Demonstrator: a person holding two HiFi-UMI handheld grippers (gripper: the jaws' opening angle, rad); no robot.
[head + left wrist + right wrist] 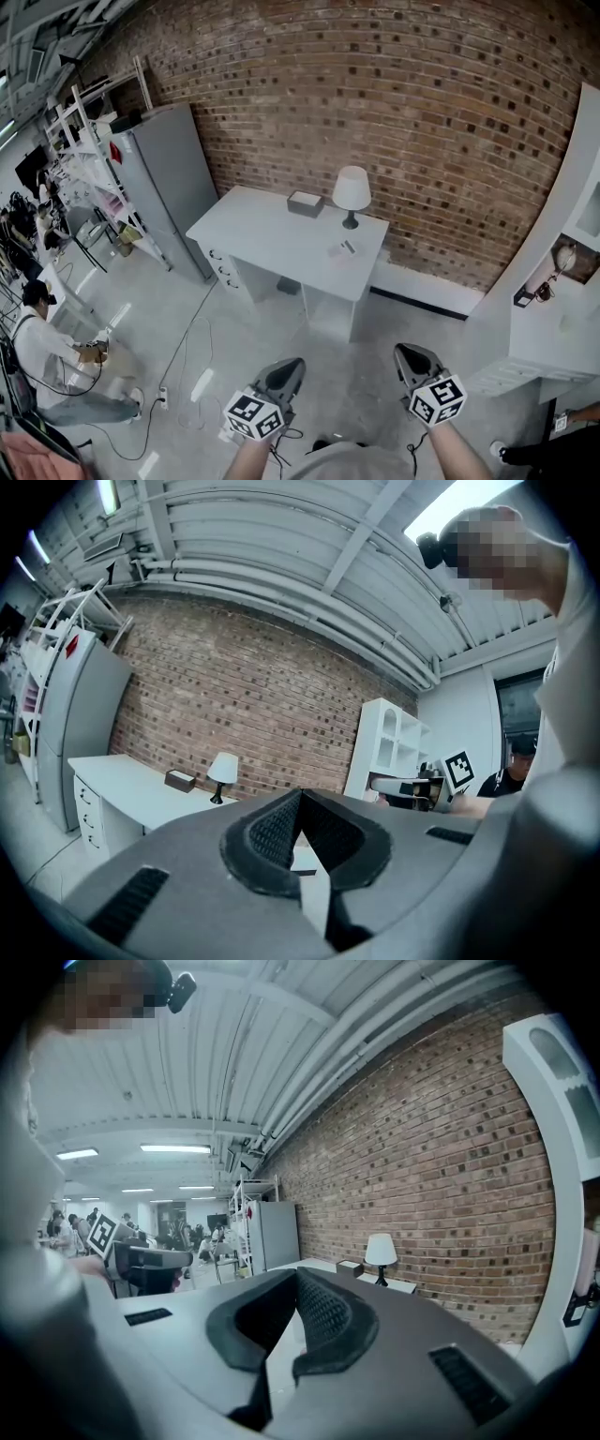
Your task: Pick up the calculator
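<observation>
A white desk (272,234) stands against the brick wall, far ahead of me. On its right part lie two small flat items (343,248), one dark and one pale; they are too small to tell which is the calculator. My left gripper (292,364) and right gripper (404,351) are held low in the head view, over the floor and well short of the desk. In the left gripper view the left gripper's (300,795) jaws meet at the tips with nothing between them. The right gripper's (298,1271) jaws are likewise closed and empty.
A white lamp (352,192) and a small grey box (305,202) stand at the desk's back. A tall grey cabinet (173,187) is left of the desk and white shelving (562,281) is at the right. A person (42,347) sits at the far left. Cables (183,375) run across the floor.
</observation>
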